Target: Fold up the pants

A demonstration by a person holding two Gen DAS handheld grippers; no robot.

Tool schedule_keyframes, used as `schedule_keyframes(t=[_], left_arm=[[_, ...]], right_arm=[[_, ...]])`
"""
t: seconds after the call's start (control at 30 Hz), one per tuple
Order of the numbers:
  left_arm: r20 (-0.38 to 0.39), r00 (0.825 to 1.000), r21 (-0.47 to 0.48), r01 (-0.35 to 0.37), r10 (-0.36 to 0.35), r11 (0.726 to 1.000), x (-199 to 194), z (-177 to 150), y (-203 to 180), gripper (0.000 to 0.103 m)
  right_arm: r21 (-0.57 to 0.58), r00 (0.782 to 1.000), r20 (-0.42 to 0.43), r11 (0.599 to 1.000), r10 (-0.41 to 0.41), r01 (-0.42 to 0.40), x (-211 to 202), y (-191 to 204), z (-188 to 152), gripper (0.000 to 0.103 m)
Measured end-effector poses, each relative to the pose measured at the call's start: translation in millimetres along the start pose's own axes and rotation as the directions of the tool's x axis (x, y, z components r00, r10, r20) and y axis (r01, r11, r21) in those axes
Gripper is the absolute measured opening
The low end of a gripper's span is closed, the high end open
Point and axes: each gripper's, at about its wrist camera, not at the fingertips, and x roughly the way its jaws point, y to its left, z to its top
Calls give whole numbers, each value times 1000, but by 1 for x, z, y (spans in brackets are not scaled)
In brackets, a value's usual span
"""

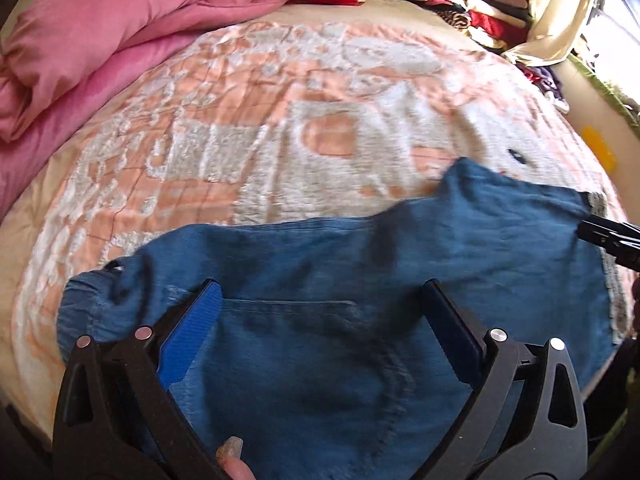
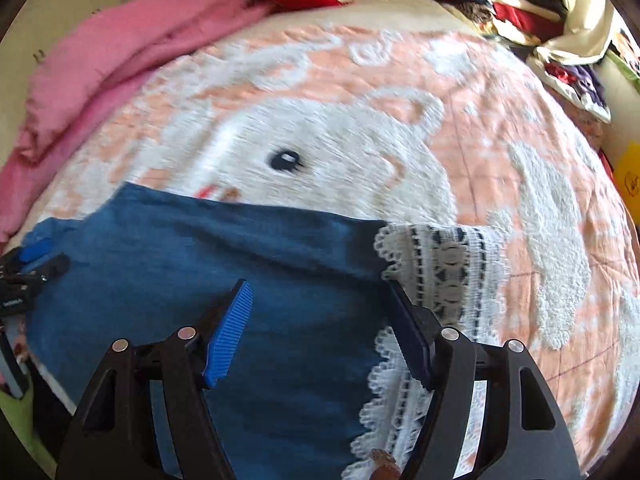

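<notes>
Both grippers, left gripper (image 1: 320, 296) and right gripper (image 2: 318, 292), hover with jaws spread and empty over the blue pants (image 1: 360, 280) lying on the bed blanket (image 1: 240, 120), probably seeking edges to fold, though blur obscures contact.

We see a peach bedspread (image 2: 500, 128) with a white plush rabbit pattern, a pink quilt (image 1: 100, 36) bunched along its far left edge, and what may be piled clothes (image 1: 472, 4) beyond, somewhat blurred.

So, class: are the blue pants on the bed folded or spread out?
Spread out. The blue pants lie flat across the blanket, back pocket showing; whether a fold has begun, cannot tell.
</notes>
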Motion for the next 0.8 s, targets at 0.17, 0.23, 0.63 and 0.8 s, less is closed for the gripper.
schedule_keyframes(t=[0.17, 0.23, 0.63, 0.8], left_arm=[[9, 1000, -26, 7, -7, 1000, 7, 4, 12, 93], [8, 1000, -26, 13, -13, 1000, 10, 4, 15, 93], [67, 998, -27, 17, -15, 1000, -22, -3, 17, 94], [98, 995, -60, 24, -19, 998, -50, -16, 26, 94]], right_arm=[[10, 1000, 14, 1000, -7, 7, 1, -3, -2, 65], [19, 1000, 21, 1000, -7, 7, 2, -5, -4, 64], [48, 993, 117, 998, 26, -31, -48, -15, -11, 79], [88, 984, 175, 995, 36, -52, -84, -29, -27, 80]])
